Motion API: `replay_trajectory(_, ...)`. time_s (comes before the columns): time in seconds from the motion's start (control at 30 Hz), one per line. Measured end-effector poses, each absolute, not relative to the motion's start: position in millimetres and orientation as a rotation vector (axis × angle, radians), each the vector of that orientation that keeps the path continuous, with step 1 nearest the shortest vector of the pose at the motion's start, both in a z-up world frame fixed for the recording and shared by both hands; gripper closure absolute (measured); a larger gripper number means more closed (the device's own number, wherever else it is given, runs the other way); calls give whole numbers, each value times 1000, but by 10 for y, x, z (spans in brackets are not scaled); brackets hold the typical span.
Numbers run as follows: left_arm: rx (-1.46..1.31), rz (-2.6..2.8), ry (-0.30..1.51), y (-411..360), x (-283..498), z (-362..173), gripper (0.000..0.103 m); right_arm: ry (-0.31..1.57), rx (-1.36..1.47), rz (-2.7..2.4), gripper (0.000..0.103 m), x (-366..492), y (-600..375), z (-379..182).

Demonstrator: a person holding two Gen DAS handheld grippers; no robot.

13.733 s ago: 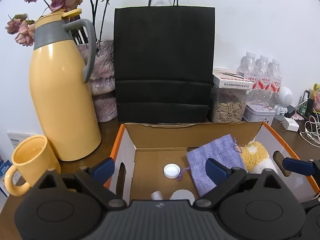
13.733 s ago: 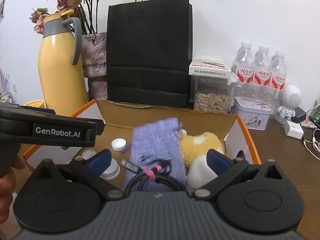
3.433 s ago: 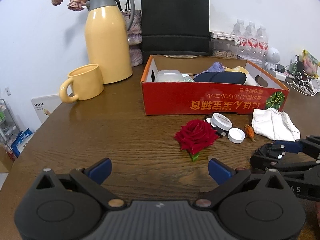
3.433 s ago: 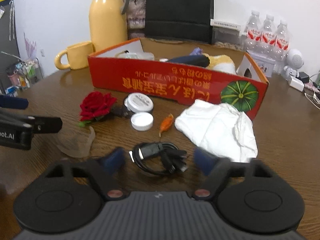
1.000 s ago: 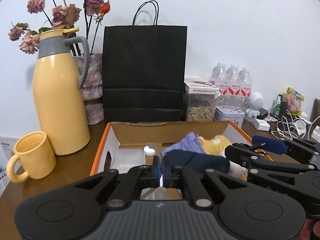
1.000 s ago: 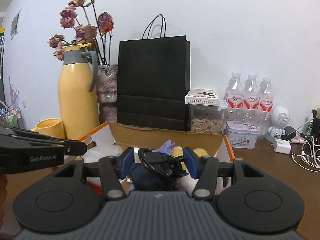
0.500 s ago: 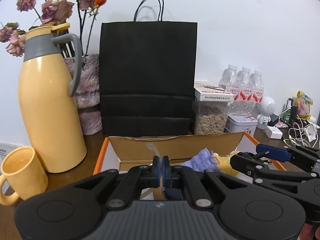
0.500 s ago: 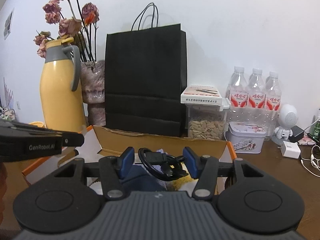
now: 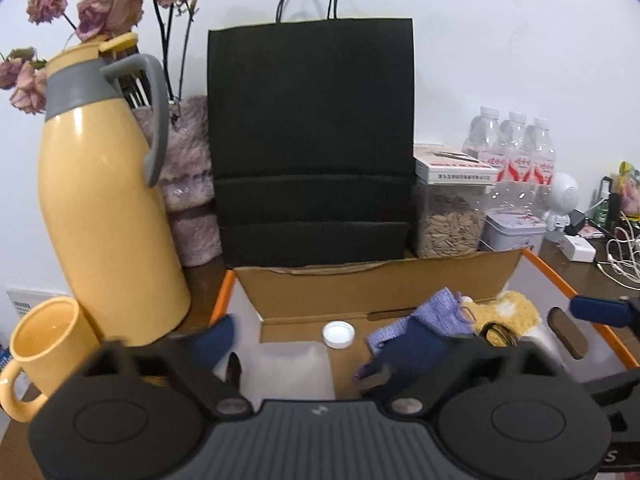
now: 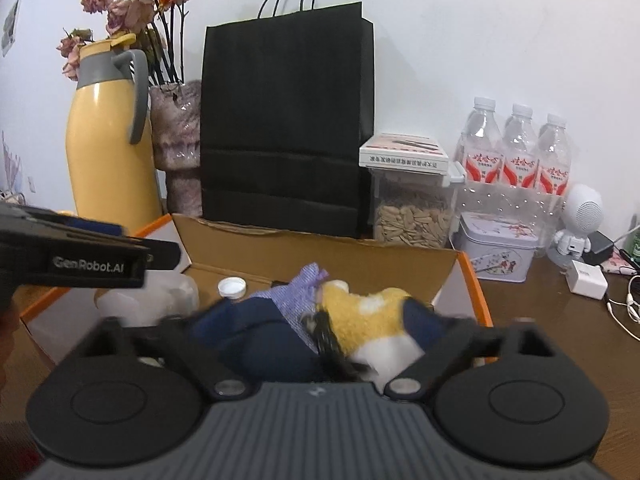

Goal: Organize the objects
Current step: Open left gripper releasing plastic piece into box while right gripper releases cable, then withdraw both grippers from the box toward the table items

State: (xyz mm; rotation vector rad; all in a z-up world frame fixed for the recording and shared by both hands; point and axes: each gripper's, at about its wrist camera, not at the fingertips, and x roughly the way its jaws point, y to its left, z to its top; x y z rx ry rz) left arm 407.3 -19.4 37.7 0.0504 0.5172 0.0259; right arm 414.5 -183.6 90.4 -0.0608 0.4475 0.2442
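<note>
Both grippers hang over the open cardboard box (image 9: 516, 258) with the orange rim. My left gripper (image 9: 312, 344) is opening, its blurred blue pads wide apart and nothing pinched; a whitish translucent piece (image 9: 288, 368) lies in the box below it. My right gripper (image 10: 318, 316) is opening too. The black cable (image 10: 326, 336) shows as a dark blur between its jaws, clear of both pads, on the yellow plush toy (image 10: 368, 312) and a dark blue item (image 10: 272, 348). A purple pouch (image 10: 296, 296) and a white cap (image 10: 232, 288) also lie in the box.
Behind the box stand a black paper bag (image 9: 312, 140), a yellow thermos (image 9: 104, 208), a vase of dried flowers (image 9: 188, 176), a seed jar (image 9: 446, 224), a tin (image 9: 512, 232) and water bottles (image 9: 516, 152). A yellow mug (image 9: 44, 344) sits left. Chargers and cables (image 10: 588, 280) lie right.
Both grippers' jaws have sprung wide apart. The cable has left the right gripper's pads and dropped onto the things in the box. The left gripper no longer pinches the thin translucent piece.
</note>
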Motion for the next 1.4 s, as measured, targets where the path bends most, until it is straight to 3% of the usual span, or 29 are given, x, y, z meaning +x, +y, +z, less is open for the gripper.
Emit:
replay_trajectory(0.77,56,36,497,-222,3883,446,4,441,-54,237,0,3986,-1851,988)
replay_trajectory(1.4,39,47,513,-228,3188,493,4,446,-52,228,0,3348,-1973,1052)
